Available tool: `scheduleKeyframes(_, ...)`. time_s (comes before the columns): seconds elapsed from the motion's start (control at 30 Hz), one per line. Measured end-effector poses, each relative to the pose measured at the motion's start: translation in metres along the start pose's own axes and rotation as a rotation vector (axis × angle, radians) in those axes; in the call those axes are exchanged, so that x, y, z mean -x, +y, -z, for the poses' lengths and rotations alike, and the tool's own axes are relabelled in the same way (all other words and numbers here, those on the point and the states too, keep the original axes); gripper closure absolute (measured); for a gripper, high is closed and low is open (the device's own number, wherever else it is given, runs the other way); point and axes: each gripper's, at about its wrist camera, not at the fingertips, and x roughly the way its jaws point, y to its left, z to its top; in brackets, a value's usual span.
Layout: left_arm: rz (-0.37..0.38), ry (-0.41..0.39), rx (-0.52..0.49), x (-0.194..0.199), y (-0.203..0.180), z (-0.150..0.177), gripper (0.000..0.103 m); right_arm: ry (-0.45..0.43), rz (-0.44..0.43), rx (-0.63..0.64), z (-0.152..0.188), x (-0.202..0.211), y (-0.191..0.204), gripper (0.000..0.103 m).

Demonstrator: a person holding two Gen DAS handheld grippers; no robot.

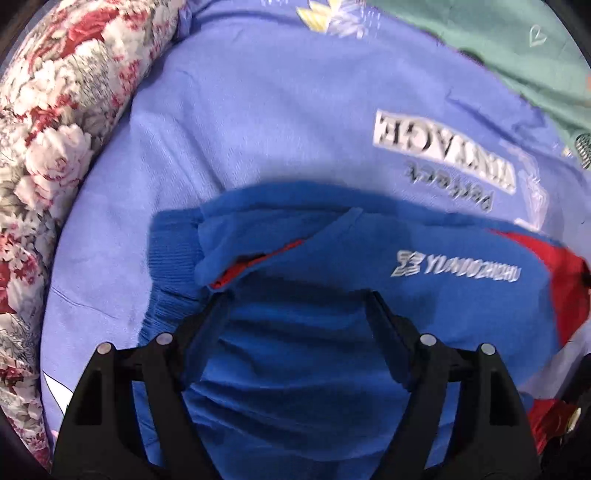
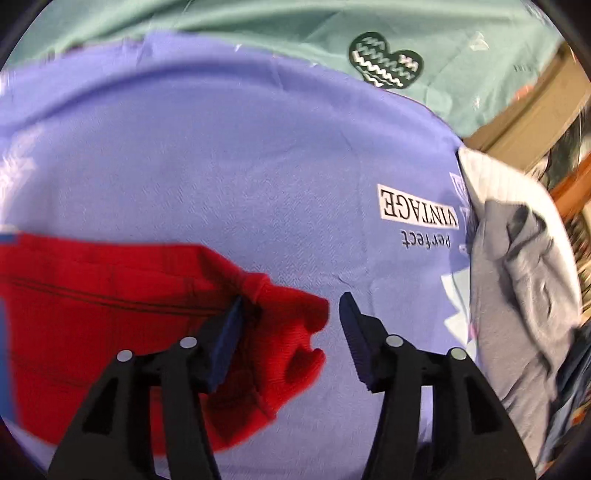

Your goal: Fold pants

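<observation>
Pants: the blue and red pants [image 1: 332,295] fill the lower middle of your left wrist view, bunched, with white "YUNUOZHIZHU" lettering right of centre and a ribbed blue cuff [image 1: 173,254] at middle left. In your right wrist view their red part [image 2: 110,332] spreads across the lower left, ending in a ribbed red cuff [image 2: 295,332] near the centre.
Left gripper: your left gripper [image 1: 295,299] points down onto the blue fabric with its jaws wide. The cloth lies between and under the fingers, but whether the pads press on it you cannot tell from this view.
Right gripper: your right gripper [image 2: 291,321] stands partly open – the left finger [image 2: 229,332] rests against the red fabric, the right finger [image 2: 354,332] hangs apart over the sheet, clear of the cuff. Nothing is pinched.
Sheet: a lavender sheet [image 2: 221,166] lies under the pants, with upside-down "Perfect VINTAGE" print at the right in both views.
Green cloth: a teal cloth [image 2: 258,22] runs along the top of the right view, bearing a dark heart patch [image 2: 384,61]; it sits in the upper right of the left view.
Floral fabric: a red and white flowered fabric [image 1: 55,129] curves down the left edge of the left view.
Grey clothes: a grey garment [image 2: 517,295] lies heaped at the right edge of the right view – just beside the sheet's print.
</observation>
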Motion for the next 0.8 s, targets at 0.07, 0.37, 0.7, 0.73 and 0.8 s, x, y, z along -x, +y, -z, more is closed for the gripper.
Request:
scheduleKeyframes(0.07, 0.023, -0.026, 0.013, 0.010, 0.004, -0.001, 0.025, -0.044, -0.064, -0.048, 0.009, 0.025, -0.007, 0.045)
scheduleKeyframes(0.37, 0.103, -0.001, -0.038, 0.008, -0.014, -0.003, 0.024, 0.059, -0.452, -0.101, 0.017, 0.025, 0.045, 0.073)
scheduleKeyframes(0.7, -0.032, 0.042, -0.017, -0.031, -0.023, -0.020, 0.023, 0.074, -0.432, -0.102, -0.025, -0.013, 0.091, 0.072)
scheduleKeyframes(0.73, -0.049, 0.036, -0.026, -0.033, -0.025, -0.024, 0.023, 0.073, -0.428, -0.105, -0.030, -0.015, 0.091, 0.072)
scheduleKeyframes(0.8, -0.059, 0.044, -0.016, -0.038, -0.024, -0.031, 0.023, 0.052, -0.420, -0.121, -0.037, -0.016, 0.091, 0.070)
